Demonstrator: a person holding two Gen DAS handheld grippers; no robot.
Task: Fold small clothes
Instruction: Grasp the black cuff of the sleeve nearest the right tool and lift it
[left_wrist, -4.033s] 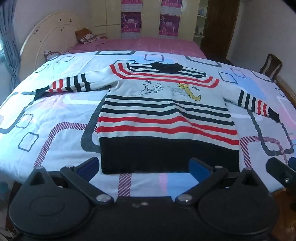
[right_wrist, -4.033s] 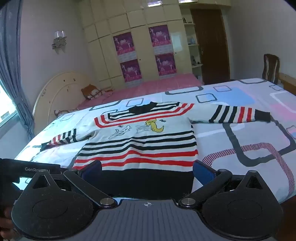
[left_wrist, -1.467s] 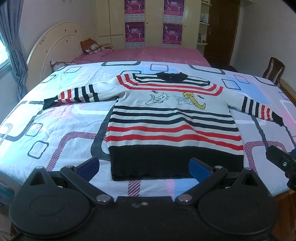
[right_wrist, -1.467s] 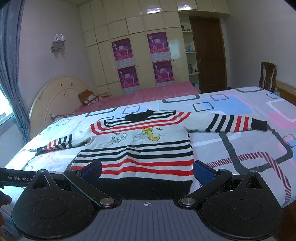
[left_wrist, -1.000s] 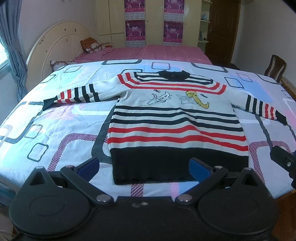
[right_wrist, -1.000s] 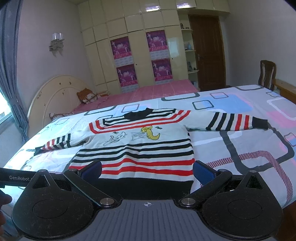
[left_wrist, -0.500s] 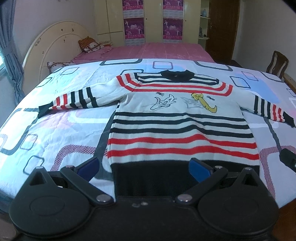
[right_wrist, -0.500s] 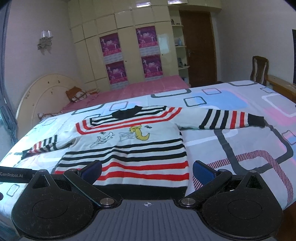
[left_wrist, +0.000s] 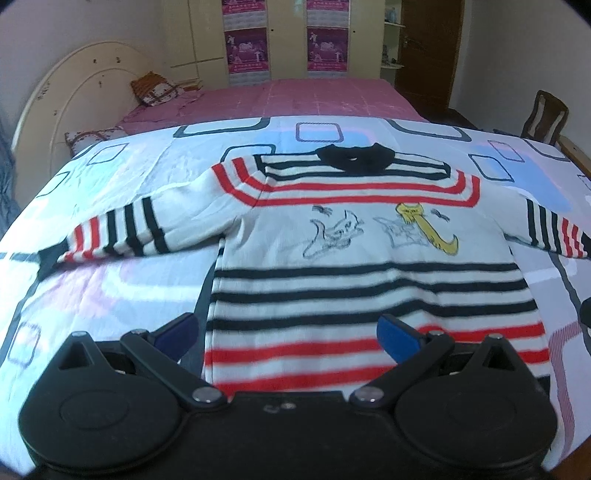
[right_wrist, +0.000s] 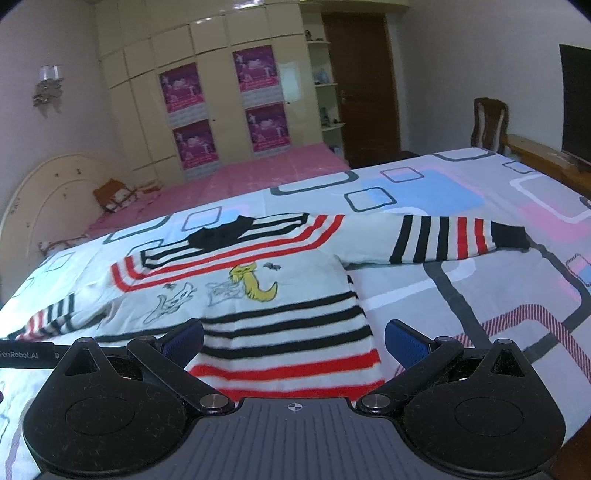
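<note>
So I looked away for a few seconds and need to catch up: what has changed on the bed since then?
Both grippers moved in toward the sweater: the left gripper and right gripper now sit over its lower stripes, and the black hem has dropped out of view beneath them. Both remain open; nothing was gripped. The sweater still lies flat on the bedspread, sleeves spread.

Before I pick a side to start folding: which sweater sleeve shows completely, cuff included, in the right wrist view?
The sleeve on the picture's right, stretched out to its black cuff; the other is cut off.
</note>
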